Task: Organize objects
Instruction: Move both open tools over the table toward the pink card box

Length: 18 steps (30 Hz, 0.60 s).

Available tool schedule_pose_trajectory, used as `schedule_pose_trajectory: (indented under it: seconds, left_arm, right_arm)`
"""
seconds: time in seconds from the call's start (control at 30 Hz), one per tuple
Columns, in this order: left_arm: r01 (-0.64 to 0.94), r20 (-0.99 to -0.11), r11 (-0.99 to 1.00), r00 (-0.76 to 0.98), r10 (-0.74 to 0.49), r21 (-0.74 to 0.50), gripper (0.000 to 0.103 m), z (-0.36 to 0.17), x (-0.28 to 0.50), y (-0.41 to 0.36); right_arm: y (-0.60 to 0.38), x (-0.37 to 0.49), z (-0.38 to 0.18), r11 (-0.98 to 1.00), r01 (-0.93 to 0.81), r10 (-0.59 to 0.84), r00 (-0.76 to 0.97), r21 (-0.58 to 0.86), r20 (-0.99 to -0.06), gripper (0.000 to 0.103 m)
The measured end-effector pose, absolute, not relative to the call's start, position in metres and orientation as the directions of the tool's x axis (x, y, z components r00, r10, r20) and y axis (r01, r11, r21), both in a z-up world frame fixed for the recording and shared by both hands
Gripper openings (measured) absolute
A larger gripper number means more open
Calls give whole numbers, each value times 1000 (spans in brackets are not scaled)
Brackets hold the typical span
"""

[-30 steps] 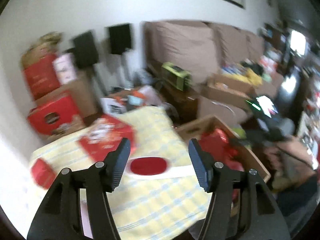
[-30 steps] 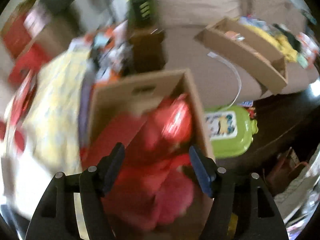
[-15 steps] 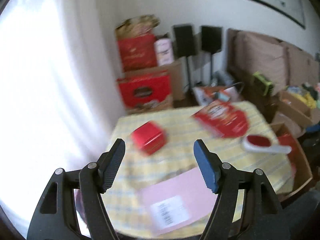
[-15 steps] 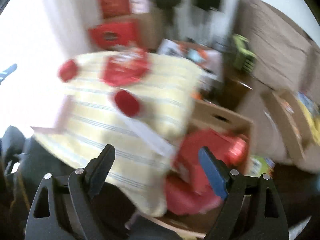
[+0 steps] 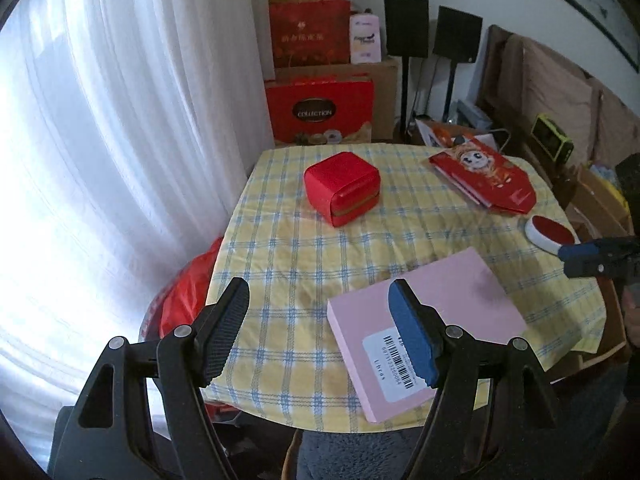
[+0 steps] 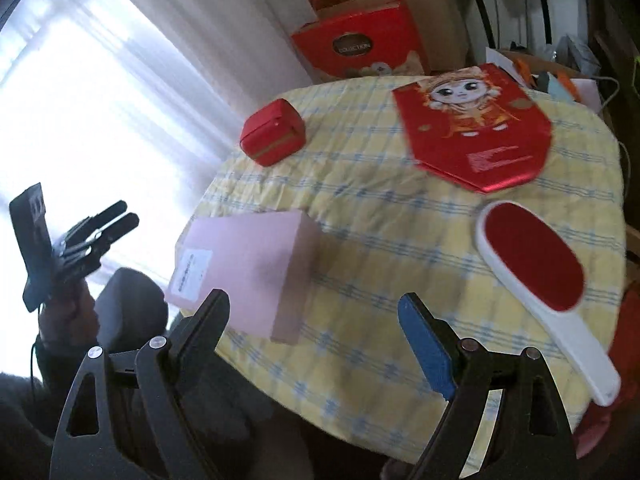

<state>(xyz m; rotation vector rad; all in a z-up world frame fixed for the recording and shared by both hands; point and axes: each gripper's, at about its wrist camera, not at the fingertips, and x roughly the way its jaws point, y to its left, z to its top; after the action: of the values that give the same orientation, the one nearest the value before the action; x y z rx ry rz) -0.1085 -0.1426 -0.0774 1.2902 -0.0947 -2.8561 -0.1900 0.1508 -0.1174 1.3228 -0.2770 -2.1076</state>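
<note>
A round table with a yellow checked cloth (image 5: 400,236) holds a small red box (image 5: 342,186), a flat red packet with a cartoon figure (image 5: 486,176), a pink box with a barcode label (image 5: 424,328) at the near edge, and a white brush with a red pad (image 6: 532,258). My left gripper (image 5: 318,332) is open and empty above the table's near edge, left of the pink box. My right gripper (image 6: 314,338) is open and empty over the near edge, between the pink box (image 6: 244,268) and the brush. The red box (image 6: 273,132) and red packet (image 6: 472,124) lie farther back.
A white curtain (image 5: 120,140) hangs at the left. Red gift boxes (image 5: 320,108) and bags are stacked behind the table, next to two black speakers (image 5: 432,32). A brown sofa (image 5: 560,92) and cardboard boxes stand at the right. A red bag (image 5: 184,288) lies under the table's left side.
Both grippers swung left, from the sofa and the cardboard box of red things to the table. Both stayed open and empty.
</note>
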Motion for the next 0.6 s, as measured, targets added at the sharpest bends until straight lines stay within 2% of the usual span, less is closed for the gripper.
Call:
schedule_pose_trajectory:
  seconds: [0.23, 0.33, 0.47, 0.6]
  left_arm:
    - [4, -780, -1000, -625, -9, 8, 73, -82, -110, -153]
    - [13, -782, -1000, -623, -8, -1, 76, -84, -110, -153]
    - [52, -769, -999, -638, -42, 11, 89, -83, -109, -156]
    - [72, -772, -996, -630, -85, 50, 90, -84, -111, -155]
  right_arm:
    - [154, -202, -128, -746, 362, -661, -294, 560, -691, 88]
    - [155, -203, -137, -754, 333, -653, -279, 567, -704, 88]
    - [152, -200, -143, -764, 330, -638, -260, 554, -725, 88]
    - [155, -197, -137, -764, 334, -640, -281, 552, -716, 88]
